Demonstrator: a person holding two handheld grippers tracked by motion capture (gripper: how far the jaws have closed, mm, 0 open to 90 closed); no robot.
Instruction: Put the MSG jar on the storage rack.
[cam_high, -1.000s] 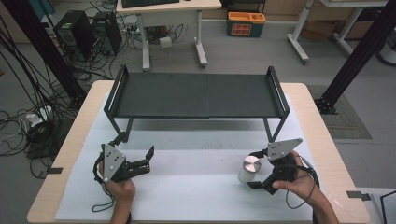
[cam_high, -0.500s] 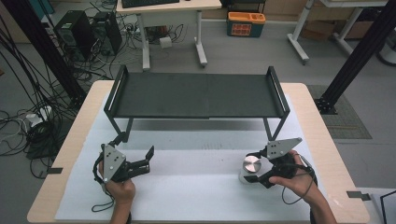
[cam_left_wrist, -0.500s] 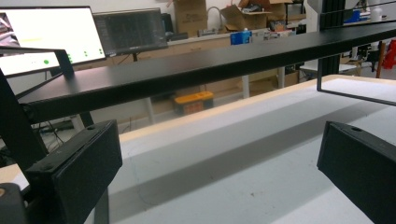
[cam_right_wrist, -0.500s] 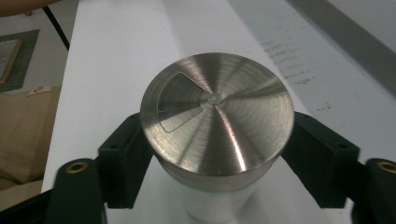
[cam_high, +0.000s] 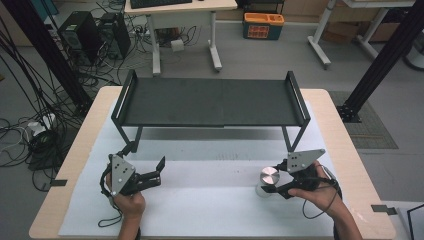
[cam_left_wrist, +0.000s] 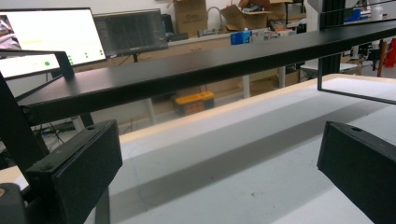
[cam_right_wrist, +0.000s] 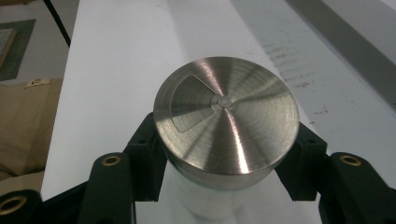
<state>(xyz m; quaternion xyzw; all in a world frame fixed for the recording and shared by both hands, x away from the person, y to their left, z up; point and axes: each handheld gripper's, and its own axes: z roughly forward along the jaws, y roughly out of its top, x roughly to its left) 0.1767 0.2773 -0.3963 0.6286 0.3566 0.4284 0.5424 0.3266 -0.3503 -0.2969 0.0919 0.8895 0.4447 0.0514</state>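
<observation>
The right gripper (cam_high: 272, 184) has just been closing, and its jaws are now set against both sides of a shaker (cam_right_wrist: 226, 122), just under the brushed steel lid. In the right gripper view the lid is seen from above, with a wedge-shaped opening in it and a white or clear body below. The shaker stands upright on the white mat (cam_high: 210, 200), toward the table's right front, and no lift is evident.

The left gripper (cam_high: 152, 175) is held over the mat at the left front. Its jaws stand wide apart with nothing between them.

Progress is judged early: the grasp is made, while carrying and placing remain. The destination cannot be told from the pictures; the black rack (cam_high: 210, 102) standing across the far half of the table is bare and is the likely candidate. If so, the shaker would need to be raised above the rack's deck and kept level so that the lid stays on top.

The mat covers most of a light wooden table (cam_high: 345, 135) and carries faint scuff marks near its middle. Beyond the table, a grey floor, a second desk (cam_high: 180, 7), computer towers (cam_high: 82, 30), loose cables (cam_high: 30, 135) and an orange case (cam_high: 263, 22) are noted.
</observation>
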